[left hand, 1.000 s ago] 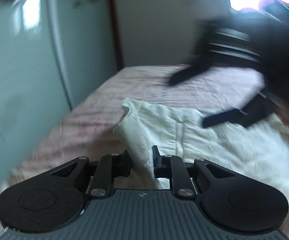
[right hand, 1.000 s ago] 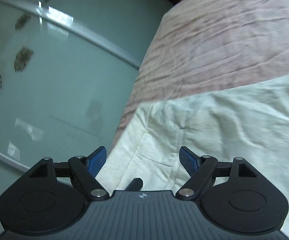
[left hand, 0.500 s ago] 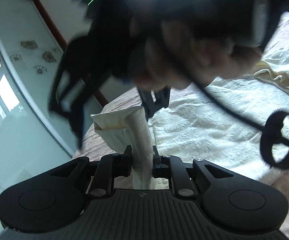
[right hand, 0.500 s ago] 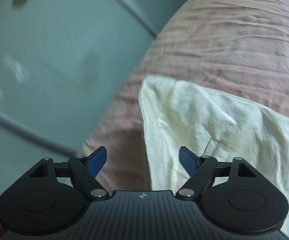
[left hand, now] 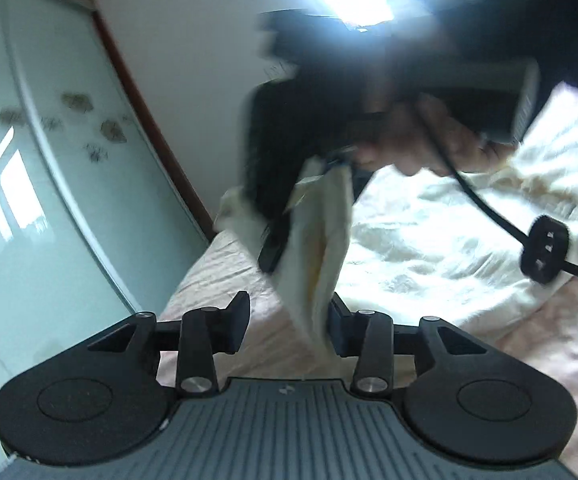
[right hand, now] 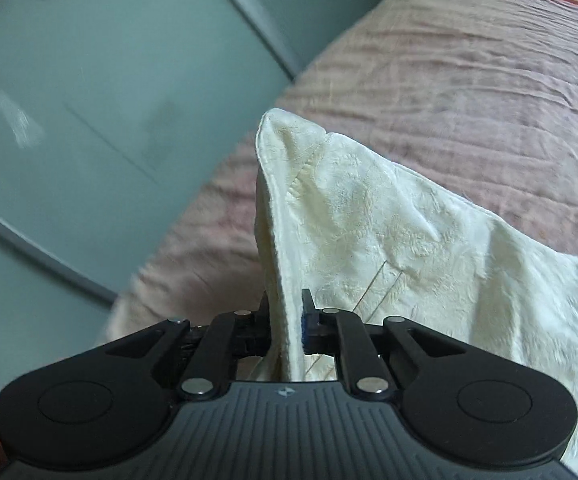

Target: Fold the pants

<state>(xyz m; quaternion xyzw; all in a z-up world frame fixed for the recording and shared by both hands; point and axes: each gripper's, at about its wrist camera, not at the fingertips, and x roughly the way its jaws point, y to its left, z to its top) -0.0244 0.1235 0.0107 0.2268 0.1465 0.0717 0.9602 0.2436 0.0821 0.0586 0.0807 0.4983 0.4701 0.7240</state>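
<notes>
The pants [right hand: 389,232], cream and faintly patterned, are pinched at a raised edge by the right tool [right hand: 287,326], whose jaws are closing with a fold of the cloth pressed tight between the dark pads, so that a peak of fabric stands up just ahead of them. From there the cloth slopes away to the right and lies spread over the bed [right hand: 469,80], with its wrinkled pink cover. The left tool [left hand: 289,320] has its jaws opening; a hanging strip of the same pants [left hand: 321,240] brushes the right-hand finger while the left-hand finger stands clear of it. That strip runs up to the other tool, blurred and dark, gripped in the person's hand [left hand: 441,148] above the bed. A black cable [left hand: 489,216] with a round strap on it trails from that hand off to the right. Beyond the bed stands a pale green glass wardrobe door [left hand: 49,200] with flower prints
</notes>
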